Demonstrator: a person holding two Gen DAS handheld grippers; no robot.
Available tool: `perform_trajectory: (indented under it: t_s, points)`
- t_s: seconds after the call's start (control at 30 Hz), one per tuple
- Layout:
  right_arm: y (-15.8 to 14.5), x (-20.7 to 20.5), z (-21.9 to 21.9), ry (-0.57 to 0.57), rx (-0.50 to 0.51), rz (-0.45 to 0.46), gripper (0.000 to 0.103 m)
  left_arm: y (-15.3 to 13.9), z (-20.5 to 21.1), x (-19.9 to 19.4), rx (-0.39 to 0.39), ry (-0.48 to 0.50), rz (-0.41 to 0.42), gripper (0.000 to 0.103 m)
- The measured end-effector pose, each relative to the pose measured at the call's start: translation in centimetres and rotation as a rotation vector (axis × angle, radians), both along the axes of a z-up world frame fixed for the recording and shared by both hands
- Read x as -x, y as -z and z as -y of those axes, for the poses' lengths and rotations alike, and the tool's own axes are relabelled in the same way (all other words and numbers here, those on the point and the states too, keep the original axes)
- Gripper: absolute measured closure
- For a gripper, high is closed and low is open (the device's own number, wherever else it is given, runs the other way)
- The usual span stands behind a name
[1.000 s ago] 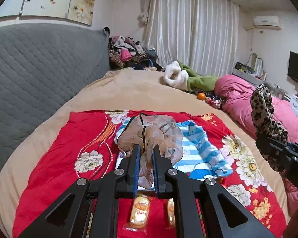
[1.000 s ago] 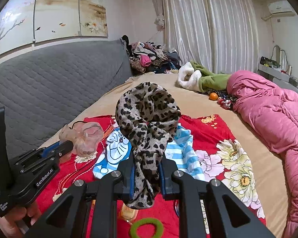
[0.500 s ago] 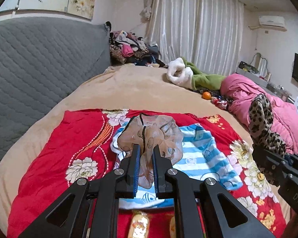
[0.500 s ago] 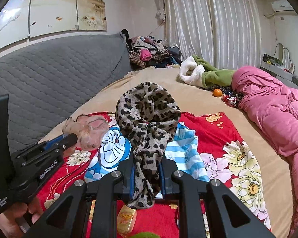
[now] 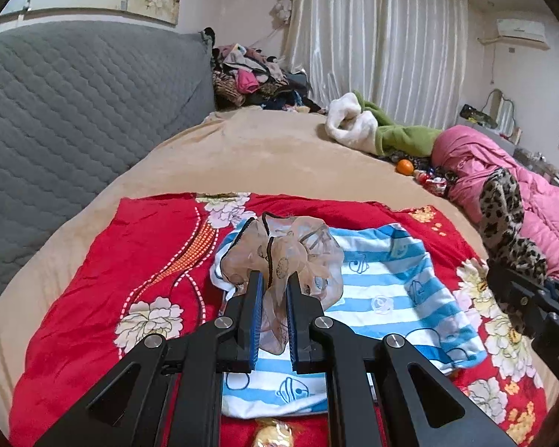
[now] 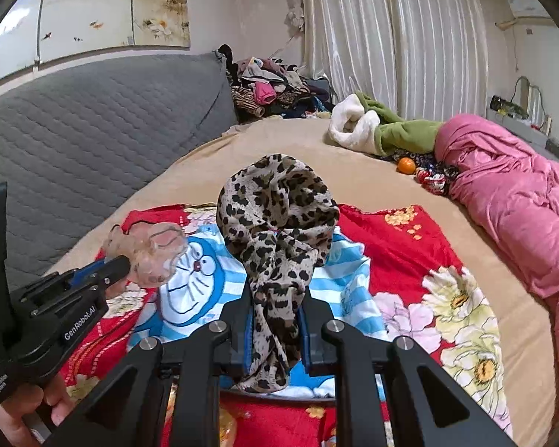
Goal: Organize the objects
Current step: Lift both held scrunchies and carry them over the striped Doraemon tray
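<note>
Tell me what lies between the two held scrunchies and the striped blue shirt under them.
Nothing visible. The left claw is shut on the sheer peach scrunchie and the right claw on the leopard scrunchie, both above the striped blue shirt, whose top is bare below them.

Left gripper: matte black linkage arms, silver round-head screws at pivots, blue pads inside fingers. Right gripper: same build. White "GenRobot.AI" lettering on the left unit's side, hand below
</note>
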State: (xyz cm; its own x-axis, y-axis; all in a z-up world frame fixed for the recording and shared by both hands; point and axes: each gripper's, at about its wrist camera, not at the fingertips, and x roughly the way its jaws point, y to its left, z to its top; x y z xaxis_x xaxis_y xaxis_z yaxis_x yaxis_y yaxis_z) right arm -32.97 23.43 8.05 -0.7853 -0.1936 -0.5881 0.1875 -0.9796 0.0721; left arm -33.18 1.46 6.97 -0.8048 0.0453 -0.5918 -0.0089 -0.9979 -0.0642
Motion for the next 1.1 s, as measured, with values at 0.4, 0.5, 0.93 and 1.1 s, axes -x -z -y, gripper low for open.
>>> perform_trajectory:
  t_s: [0.4,0.5,0.93,1.1]
  points:
    - [2.9,5.1,0.2,-0.013,0.012,0.093,0.084,2.8,-0.8,4.1,0.037,0.011,0.055,0.091]
    - [3.8,6.1,0.3,-0.014,0.016,0.117,0.084,3.7,-1.0,5.2,0.035,0.013,0.076,0.091]
    - [9.4,11.7,0.2,-0.002,0.054,0.273,0.084,7.8,-2.7,9.7,0.068,0.006,0.127,0.091]
    - [11.2,13.0,0.0,0.017,0.041,0.306,0.084,9.5,-2.9,10.9,0.085,0.005,0.163,0.09]
